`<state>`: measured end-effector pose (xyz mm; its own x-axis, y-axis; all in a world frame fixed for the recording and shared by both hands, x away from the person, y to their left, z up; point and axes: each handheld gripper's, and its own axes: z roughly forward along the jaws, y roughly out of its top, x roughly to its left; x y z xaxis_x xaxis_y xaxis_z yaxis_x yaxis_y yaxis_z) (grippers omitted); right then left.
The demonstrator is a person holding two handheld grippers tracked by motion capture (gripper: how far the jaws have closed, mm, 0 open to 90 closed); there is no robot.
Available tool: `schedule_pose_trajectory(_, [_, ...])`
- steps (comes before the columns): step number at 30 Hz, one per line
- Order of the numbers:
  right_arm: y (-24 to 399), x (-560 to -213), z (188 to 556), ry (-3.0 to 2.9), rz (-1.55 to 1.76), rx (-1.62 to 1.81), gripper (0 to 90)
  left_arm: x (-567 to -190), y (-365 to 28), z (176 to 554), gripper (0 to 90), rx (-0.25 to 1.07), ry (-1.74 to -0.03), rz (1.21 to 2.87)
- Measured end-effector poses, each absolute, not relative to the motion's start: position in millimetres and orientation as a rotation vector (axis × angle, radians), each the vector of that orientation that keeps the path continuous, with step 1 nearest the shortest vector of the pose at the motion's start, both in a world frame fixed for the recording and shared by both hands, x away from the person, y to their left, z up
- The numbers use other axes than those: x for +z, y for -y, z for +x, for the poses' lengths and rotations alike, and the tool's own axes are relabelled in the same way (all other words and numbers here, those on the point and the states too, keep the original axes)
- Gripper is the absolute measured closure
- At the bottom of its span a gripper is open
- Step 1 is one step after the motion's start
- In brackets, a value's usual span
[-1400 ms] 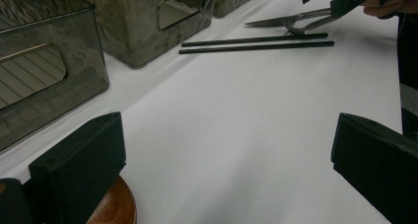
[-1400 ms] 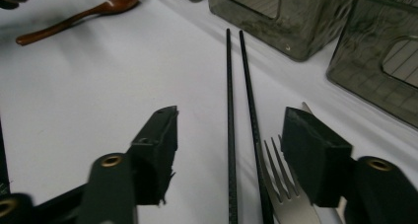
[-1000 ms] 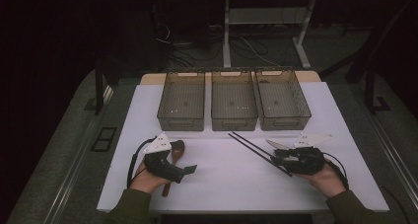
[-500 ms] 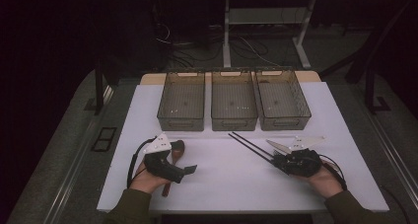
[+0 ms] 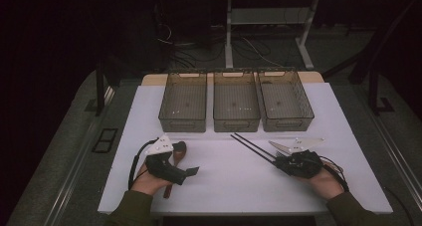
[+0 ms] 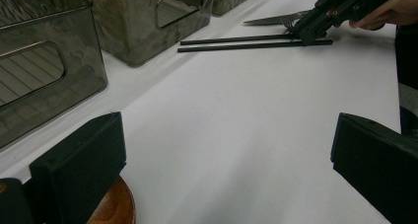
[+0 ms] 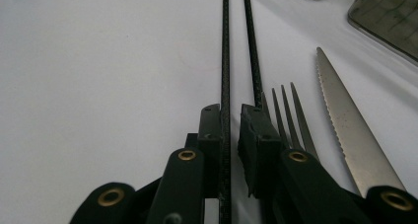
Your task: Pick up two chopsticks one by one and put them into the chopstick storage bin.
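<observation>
Two black chopsticks (image 5: 251,146) lie side by side on the white table, pointing toward the bins. My right gripper (image 7: 230,115) is low over their near ends. Its jaws have just been closing and now stand a narrow gap apart. One chopstick (image 7: 225,61) runs between them against the left pad, with a sliver of table showing beside the other pad. The second chopstick (image 7: 250,46) passes under the right jaw. A fork (image 7: 288,115) and a serrated knife (image 7: 345,125) lie just right of it. My left gripper (image 6: 226,155) rests wide open with nothing between its jaws, over a wooden spoon (image 5: 177,150).
Three clear bins (image 5: 182,124) (image 5: 236,124) (image 5: 287,122) stand in a row at the back of the table, all looking empty. The white tabletop (image 5: 234,181) between my hands is bare. Dark floor, cables and table legs lie beyond.
My right hand has shifted very slightly over the near ends of the chopsticks. The left hand and the spoon have not moved.
</observation>
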<state>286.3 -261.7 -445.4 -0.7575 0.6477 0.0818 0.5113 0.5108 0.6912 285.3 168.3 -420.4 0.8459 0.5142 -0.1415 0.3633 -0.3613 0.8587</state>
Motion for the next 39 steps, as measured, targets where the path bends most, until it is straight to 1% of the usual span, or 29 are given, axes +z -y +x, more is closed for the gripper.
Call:
schedule_pose_trajectory(18, [255.0,-449.5,289.8,-2.574,0.959,1.051,80.1,-421.0,-167.4,285.3,0.0,0.181,-0.645,1.984])
schedule_pose_trajectory(29, [253.1,-450.3,290.2,-2.57,0.948,1.035,83.7,-420.8,-167.5,285.1,0.0,0.181,-0.642,1.986])
schedule_pose_trajectory(39, [253.4,-450.5,290.0,-2.573,0.95,1.044,84.6,-421.1,-167.3,285.3,0.0,0.18,-0.641,1.988])
